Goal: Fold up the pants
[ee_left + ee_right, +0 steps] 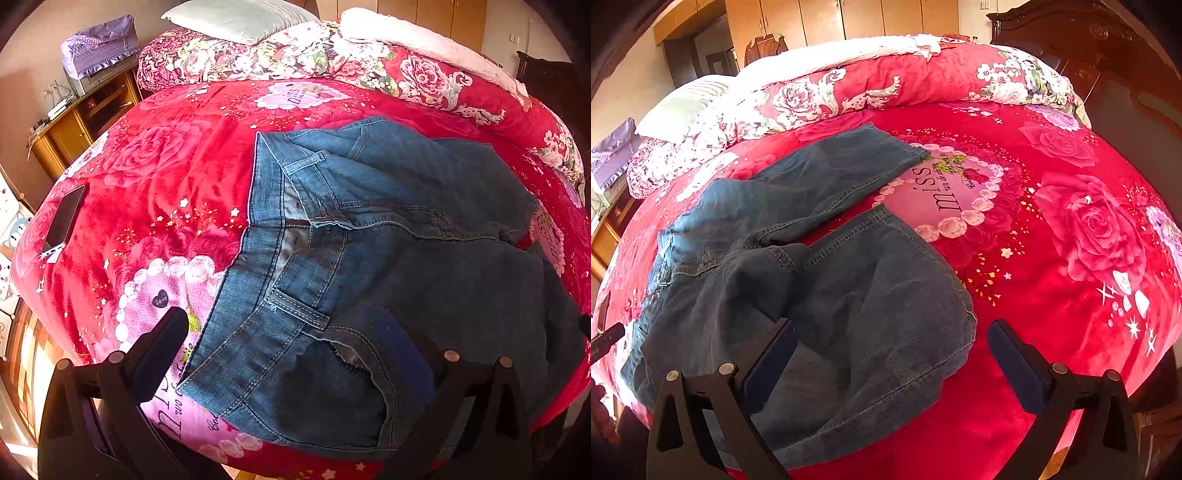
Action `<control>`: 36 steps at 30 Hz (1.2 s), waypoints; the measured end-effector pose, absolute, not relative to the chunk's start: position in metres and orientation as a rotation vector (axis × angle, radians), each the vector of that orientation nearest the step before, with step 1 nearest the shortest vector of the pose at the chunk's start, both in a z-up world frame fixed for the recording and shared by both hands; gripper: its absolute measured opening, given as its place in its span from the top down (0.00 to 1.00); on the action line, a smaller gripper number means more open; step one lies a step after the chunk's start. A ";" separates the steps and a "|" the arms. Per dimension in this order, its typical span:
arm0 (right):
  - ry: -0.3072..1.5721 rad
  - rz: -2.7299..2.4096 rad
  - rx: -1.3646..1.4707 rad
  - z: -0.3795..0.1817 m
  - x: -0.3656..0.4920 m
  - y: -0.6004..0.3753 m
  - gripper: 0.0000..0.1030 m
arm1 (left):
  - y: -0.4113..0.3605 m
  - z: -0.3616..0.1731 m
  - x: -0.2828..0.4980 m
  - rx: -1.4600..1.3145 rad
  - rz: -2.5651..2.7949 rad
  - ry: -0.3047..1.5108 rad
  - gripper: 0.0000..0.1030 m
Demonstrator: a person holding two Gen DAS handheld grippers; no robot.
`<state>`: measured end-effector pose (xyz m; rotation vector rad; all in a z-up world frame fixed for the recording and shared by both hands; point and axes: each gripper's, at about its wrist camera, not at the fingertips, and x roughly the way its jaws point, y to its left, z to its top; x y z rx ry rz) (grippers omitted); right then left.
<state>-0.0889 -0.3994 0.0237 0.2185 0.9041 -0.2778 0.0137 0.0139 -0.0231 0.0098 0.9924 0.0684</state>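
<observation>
Blue denim pants (388, 251) lie spread on a red floral blanket, waistband toward the left in the left wrist view. My left gripper (291, 332) is open and empty above the near waistband corner and front pocket. In the right wrist view the two legs (820, 266) lie rumpled and apart, the far leg's hem (905, 155) reaching a pink heart print. My right gripper (890, 332) is open and empty, hovering over the near leg's crumpled end.
A phone (62, 221) lies on the blanket's (177, 177) left edge. A rolled floral quilt (332, 62) and pillow (236, 18) lie at the far side. A wooden cabinet (77, 122) stands left of the bed. A dark headboard (1100, 62) stands at the right.
</observation>
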 end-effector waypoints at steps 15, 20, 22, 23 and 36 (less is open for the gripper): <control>0.909 -0.272 0.225 0.024 -0.087 -0.400 0.00 | 0.012 -0.024 0.017 -0.005 0.066 1.007 0.00; 0.916 -0.269 0.230 0.021 -0.086 -0.401 0.00 | 0.011 -0.025 0.019 -0.008 0.065 1.017 0.00; 0.919 -0.267 0.231 0.021 -0.085 -0.402 0.00 | 0.011 -0.026 0.020 -0.008 0.066 1.024 0.00; 0.921 -0.266 0.232 0.020 -0.085 -0.403 0.00 | 0.011 -0.027 0.021 -0.006 0.066 1.028 0.00; 1.067 -0.248 0.668 -0.014 -0.067 -0.510 0.00 | 0.096 -0.062 0.025 -0.631 -0.080 1.487 0.00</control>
